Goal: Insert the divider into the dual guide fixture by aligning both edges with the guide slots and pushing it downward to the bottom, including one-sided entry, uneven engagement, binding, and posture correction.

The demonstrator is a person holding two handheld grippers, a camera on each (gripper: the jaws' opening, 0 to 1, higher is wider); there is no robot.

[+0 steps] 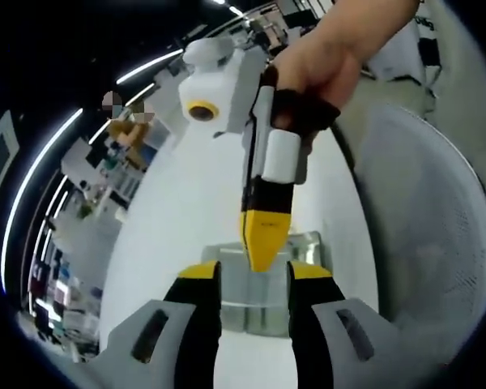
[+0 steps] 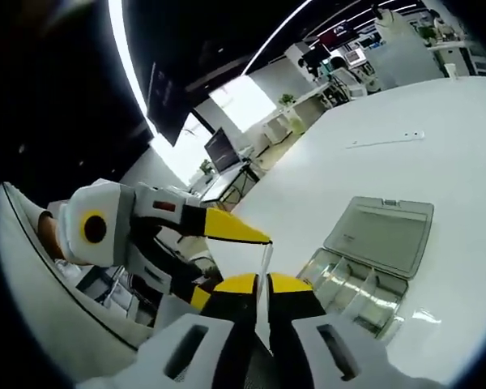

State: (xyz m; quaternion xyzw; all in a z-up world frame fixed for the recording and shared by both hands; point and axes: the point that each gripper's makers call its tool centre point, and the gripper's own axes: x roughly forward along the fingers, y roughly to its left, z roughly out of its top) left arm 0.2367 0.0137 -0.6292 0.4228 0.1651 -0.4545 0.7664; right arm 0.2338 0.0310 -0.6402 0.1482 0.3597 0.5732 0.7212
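Observation:
The dual guide fixture is a clear plastic box (image 2: pixel 352 285) with inner partitions, lying on the white table with its lid (image 2: pixel 381 231) folded back. My right gripper (image 2: pixel 261 280) is shut on a thin clear divider (image 2: pixel 266 258) that stands up between its yellow tips, just left of the box. In the left gripper view the right gripper (image 1: pixel 263 253), held by a hand (image 1: pixel 324 57), points down over the box (image 1: pixel 255 304). My left gripper (image 1: pixel 255 271) is open, with its jaws either side of the box's near end. I cannot tell whether they touch it. One of its yellow fingers (image 2: pixel 231 228) reaches in from the left.
The white table (image 2: pixel 389 138) stretches far beyond the box, with a thin flat strip (image 2: pixel 385 141) lying on it. A white mesh chair back (image 1: pixel 425 235) curves close on the right of the left gripper view. Desks and monitors stand in the background.

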